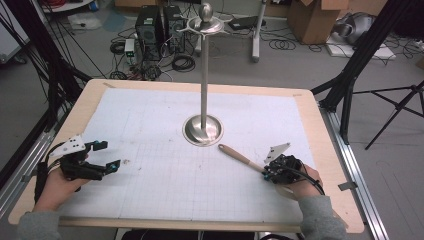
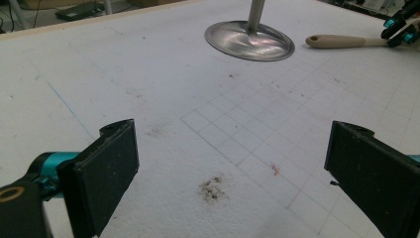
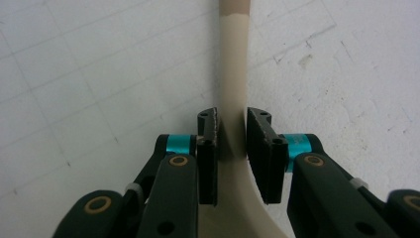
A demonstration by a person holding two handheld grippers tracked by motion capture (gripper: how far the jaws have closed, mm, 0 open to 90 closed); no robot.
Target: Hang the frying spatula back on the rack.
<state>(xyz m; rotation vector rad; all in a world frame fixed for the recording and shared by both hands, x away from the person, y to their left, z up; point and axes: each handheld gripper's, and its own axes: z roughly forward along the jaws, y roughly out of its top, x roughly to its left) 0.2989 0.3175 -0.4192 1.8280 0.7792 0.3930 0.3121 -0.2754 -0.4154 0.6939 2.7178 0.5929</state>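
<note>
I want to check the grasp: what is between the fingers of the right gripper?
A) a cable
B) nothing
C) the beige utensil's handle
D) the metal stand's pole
C: in the right gripper view, the right gripper has both fingers pressed on the beige utensil's handle.

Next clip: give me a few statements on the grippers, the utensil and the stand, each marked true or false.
1. The right gripper has the utensil's handle between its jaws. True.
2. The left gripper holds the utensil. False: its jaws stand wide apart over bare mat.
3. The stand is upright on the mat. True.
4. The utensil hangs from the stand's top. False: it lies on the mat beside the base.
5. The utensil's handle is black. False: it is beige.
</note>
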